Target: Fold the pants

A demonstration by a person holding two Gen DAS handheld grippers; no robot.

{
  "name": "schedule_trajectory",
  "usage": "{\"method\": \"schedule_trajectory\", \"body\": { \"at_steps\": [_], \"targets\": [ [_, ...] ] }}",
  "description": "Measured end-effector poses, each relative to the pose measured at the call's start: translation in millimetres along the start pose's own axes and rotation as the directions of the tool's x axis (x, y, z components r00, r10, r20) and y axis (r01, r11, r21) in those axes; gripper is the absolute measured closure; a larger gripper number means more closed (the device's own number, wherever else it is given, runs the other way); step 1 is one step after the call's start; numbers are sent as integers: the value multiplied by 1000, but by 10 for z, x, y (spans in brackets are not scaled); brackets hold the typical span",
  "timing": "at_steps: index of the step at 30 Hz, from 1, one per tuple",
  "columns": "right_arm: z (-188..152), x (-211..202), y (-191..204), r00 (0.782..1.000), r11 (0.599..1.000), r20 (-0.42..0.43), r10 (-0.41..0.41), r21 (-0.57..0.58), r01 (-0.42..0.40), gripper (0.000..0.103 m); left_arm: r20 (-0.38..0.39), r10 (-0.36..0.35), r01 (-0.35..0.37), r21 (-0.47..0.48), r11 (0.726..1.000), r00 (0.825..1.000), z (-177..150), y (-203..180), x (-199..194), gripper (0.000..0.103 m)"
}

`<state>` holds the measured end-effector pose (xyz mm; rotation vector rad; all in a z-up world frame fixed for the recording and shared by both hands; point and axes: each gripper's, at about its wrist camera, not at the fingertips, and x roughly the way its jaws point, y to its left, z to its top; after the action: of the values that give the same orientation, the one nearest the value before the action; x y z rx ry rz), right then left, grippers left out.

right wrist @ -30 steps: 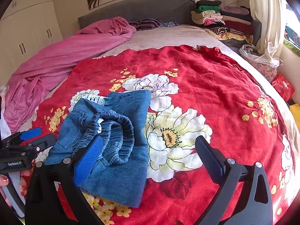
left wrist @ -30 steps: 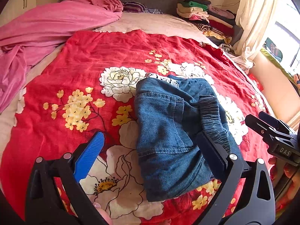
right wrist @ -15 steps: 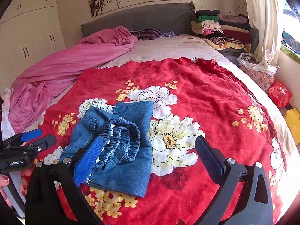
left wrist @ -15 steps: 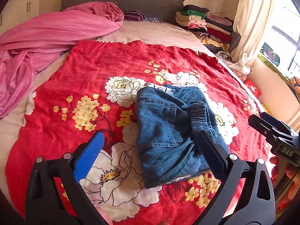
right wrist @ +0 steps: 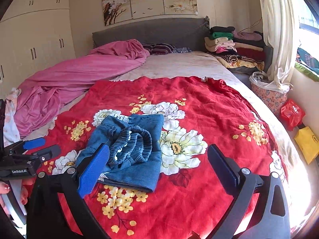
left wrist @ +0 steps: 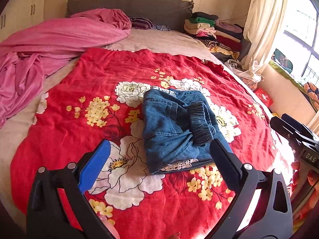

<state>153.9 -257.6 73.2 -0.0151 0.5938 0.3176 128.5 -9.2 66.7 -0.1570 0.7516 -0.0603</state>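
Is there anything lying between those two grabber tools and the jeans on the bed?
Nothing visible does. The folded jeans lie alone on the red flowered blanket. The left gripper and right gripper, both open, hang over the near edge with only bare blanket between. The pink sheet lies well off to the side.

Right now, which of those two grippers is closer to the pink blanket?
Left. The left gripper hangs at the bed's left side, nearer the pink blanket heaped there; the right gripper hovers further right, past the jeans.
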Motion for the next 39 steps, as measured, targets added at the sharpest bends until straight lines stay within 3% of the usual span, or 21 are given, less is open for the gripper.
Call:
{"method": "schedule_trajectory", "body": {
  "at_steps": [23,39],
  "targets": [
    [-452,-641,-99,998,999,56,-38,24,36,5,20,10,-10,26,1000,1000,-575,-3,-463,10],
    [-875,-699,-9,999,999,39,-2,51,0,5,22,2,-2,5,1000,1000,-997,57,-528,10]
  ]
}}
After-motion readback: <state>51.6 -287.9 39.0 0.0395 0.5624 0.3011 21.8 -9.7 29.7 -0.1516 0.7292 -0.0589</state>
